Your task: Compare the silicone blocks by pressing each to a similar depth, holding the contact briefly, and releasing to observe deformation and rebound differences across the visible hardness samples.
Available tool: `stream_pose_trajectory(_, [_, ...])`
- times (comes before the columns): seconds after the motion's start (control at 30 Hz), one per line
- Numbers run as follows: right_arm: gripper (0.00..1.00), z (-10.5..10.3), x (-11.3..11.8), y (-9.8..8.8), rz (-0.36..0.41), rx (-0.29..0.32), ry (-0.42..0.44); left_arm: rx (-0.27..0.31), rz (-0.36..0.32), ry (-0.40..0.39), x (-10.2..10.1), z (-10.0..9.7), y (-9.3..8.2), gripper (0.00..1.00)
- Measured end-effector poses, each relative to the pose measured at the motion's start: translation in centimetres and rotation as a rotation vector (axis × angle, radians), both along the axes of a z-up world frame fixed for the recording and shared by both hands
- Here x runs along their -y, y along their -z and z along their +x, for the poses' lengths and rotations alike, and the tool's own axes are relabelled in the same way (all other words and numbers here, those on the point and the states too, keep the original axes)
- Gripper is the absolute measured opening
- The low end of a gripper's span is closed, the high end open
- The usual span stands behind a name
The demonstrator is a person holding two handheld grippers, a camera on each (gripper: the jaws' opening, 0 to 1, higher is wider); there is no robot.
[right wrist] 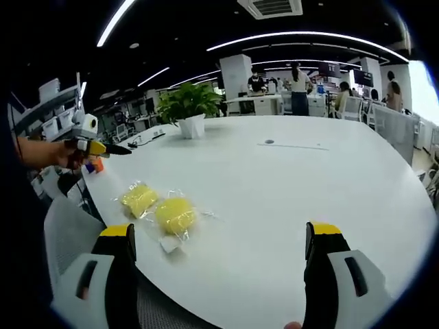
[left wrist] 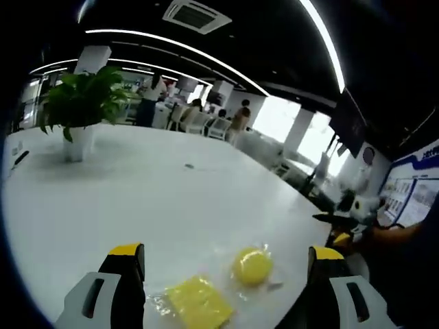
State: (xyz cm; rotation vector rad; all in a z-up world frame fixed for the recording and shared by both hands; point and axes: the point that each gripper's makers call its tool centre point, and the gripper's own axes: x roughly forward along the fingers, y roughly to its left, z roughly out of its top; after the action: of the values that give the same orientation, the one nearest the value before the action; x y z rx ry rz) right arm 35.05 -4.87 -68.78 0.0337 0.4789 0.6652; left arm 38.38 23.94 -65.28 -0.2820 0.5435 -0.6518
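Two yellow silicone blocks in clear plastic wrap lie on the white table [left wrist: 137, 199]. The square block [left wrist: 199, 303] rests just ahead between my left gripper's jaws, and the round block [left wrist: 252, 266] sits a little to its right. My left gripper [left wrist: 226, 251] hovers open over them, touching neither. From the right gripper view, the square block [right wrist: 139, 199] and round block [right wrist: 176, 214] lie side by side near the table's edge. My right gripper [right wrist: 220, 229] is open, with the blocks ahead and to its left. The left gripper [right wrist: 96, 146] shows in a hand at far left.
A potted plant [left wrist: 82, 103] in a white pot stands farther back on the table [right wrist: 288, 185]; the same plant [right wrist: 188, 103] also shows from the other side. A grey chair back [right wrist: 68, 233] sits by the table's near edge. People and desks fill the office behind.
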Motion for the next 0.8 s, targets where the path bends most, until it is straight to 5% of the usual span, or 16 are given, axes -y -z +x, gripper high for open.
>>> stream_pose_trajectory(0.17, [0.97,-0.1,-0.5,0.3,0.002,-0.009,-0.009,-0.042,0.024,0.037,1.4,0.9,1.8,1.00])
stream_pose_trajectory(0.5, [0.97,-0.1,-0.6,0.8,0.007,-0.028,-0.022,-0.129,-0.033,0.075,4.5,2.8,4.7,0.99])
stream_pose_trajectory(0.8, [0.97,0.2,0.0,1.2,0.010,-0.041,-0.011,-0.268,-0.090,0.071,6.4,4.0,8.0,0.94])
